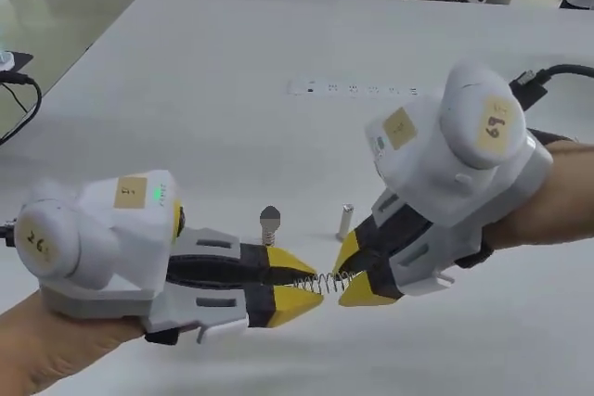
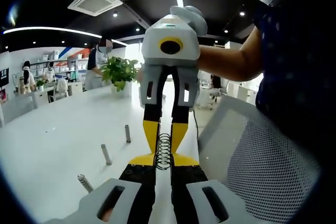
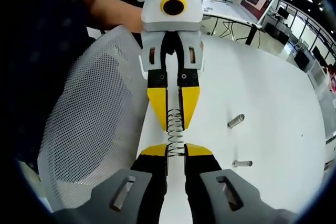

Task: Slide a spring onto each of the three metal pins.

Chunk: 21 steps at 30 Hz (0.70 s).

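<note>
Spring [image 1: 322,280]: a small wire coil, held level in the air just above a white table [image 1: 232,90], caught between two yellow-tipped tongs that face each other tip to tip. The left gripper [image 1: 311,285] comes in from the lower left and its jaws are pinched on one end of the coil. The right gripper [image 1: 343,275] comes in from the right and its jaws appear clamped on the other end, so the coil bridges the short gap between the two.

Just behind the coil, a sprung pin [image 1: 269,222] stands on the table with a coil already around it. Near it, to the right, stands a bare pin [image 1: 345,221]. The left gripper view shows a third pin [image 2: 127,133] farther along the same row, also bare. By this reading one pin is done and two are left.

The main risk is the two-ended hold. If the hands drift apart, the coil could stretch out of shape. If one side lets go carelessly, it could flick away across the table. The coil also lies sideways while the pins stand upright, and a jaw covering its end would block the opening. A low approach could knock a pin over.
</note>
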Tool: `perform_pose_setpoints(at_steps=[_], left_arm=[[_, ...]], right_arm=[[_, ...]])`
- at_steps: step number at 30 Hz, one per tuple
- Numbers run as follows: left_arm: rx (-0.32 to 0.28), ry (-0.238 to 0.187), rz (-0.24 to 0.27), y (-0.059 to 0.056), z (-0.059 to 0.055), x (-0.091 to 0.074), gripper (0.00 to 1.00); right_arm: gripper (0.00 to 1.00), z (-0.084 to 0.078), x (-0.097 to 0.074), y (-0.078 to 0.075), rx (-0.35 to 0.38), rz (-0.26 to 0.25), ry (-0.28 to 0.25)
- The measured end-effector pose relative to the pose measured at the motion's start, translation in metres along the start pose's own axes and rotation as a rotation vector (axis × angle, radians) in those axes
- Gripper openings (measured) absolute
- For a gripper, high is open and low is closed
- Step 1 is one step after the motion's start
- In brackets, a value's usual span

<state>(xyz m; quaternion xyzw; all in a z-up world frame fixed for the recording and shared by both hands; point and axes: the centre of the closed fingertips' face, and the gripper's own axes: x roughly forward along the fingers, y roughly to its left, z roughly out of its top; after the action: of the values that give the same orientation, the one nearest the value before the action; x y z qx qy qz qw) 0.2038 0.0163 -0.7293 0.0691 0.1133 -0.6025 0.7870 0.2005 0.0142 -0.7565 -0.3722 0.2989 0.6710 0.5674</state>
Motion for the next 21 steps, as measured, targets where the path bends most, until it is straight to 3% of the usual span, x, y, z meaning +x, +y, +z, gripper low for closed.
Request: perform_pose_setpoints(at_steps=[8, 14, 21], left_arm=[[-0.029, -0.031, -0.004, -0.001, 0.005, -0.001, 0.02], [-0.018, -0.020, 0.008, 0.001, 0.002, 0.002, 0.02], [-0.004, -0.010, -0.006, -0.003, 0.001, 0.004, 0.02]], right_arm=[[0.09, 0.002, 0.001, 0.000, 0.020, 0.000, -0.032], [0.08, 0.007, -0.006, -0.002, 0.033, -0.012, -0.038], [0.08, 0.016, -0.014, 0.003, 0.052, 0.014, -0.040]])
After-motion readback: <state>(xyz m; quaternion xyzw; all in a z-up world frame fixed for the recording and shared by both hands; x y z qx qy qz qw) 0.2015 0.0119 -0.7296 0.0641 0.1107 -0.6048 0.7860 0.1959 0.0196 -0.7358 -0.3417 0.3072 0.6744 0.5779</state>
